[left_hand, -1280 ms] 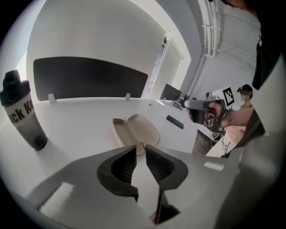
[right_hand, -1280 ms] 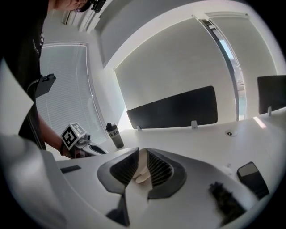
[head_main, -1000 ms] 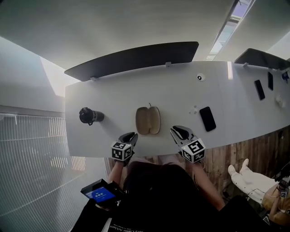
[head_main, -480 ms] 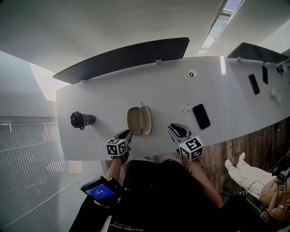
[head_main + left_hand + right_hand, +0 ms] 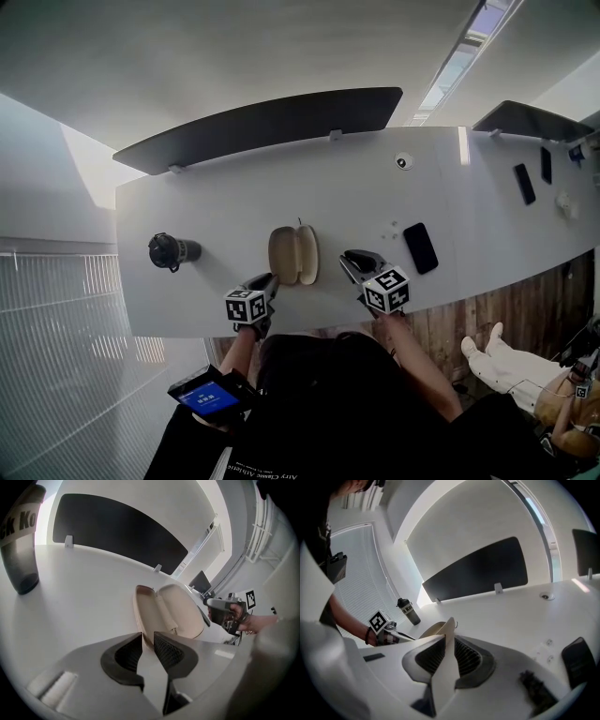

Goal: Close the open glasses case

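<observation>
The tan glasses case (image 5: 293,255) lies open on the white table (image 5: 216,216), both halves flat and its inside bare. In the left gripper view the glasses case (image 5: 168,611) is just beyond the jaws; in the right gripper view only its raised edge (image 5: 447,623) shows. My left gripper (image 5: 270,278) sits near the table's front edge, left of the case, apart from it. My right gripper (image 5: 349,259) hovers to the case's right. Both hold nothing, with the jaws of the left gripper (image 5: 147,637) and right gripper (image 5: 446,639) close together.
A black bottle (image 5: 169,251) stands at the left of the table. A black phone (image 5: 420,247) lies right of my right gripper. A dark divider panel (image 5: 262,127) runs along the far edge. A small round socket (image 5: 403,161) sits far right.
My right gripper has moved forward over the table, nearer the case's right side. The left gripper has hardly shifted. The case lies as before.
</observation>
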